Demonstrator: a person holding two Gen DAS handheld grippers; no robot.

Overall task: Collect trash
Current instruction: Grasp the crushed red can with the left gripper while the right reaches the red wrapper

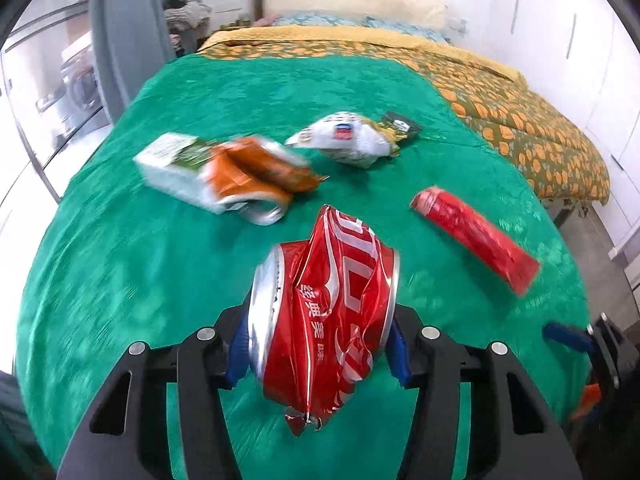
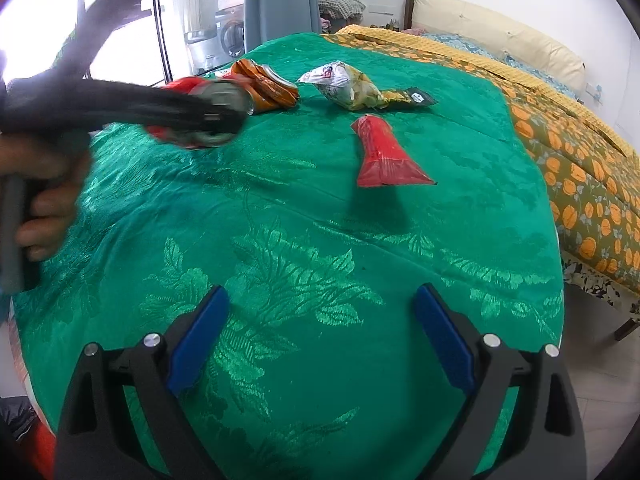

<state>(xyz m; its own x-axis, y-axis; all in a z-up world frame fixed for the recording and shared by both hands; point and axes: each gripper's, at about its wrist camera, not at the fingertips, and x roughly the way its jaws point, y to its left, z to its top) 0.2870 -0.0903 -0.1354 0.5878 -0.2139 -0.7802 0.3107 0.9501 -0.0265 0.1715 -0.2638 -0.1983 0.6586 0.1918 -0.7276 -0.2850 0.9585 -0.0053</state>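
Can [image 1: 324,316], crushed and red, sits clamped in my left tool [image 1: 320,344], held above the green bedspread [image 1: 120,260]. My right tool [image 2: 320,336] hangs with fingers apart over bare cloth. Ahead on the bedspread lie a red wrapper [image 2: 380,156], an orange packet [image 2: 264,84] and a white bag [image 2: 344,84].

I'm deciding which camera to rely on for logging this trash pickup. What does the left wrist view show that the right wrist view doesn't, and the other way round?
Only the left wrist view shows the crushed red can up close, clamped in the left gripper, and the white and green carton.

Only the right wrist view shows the open, empty right gripper in full and the person's hand holding the left tool.

Both show the green bedspread, the red wrapper, the orange packet and the white snack bag.
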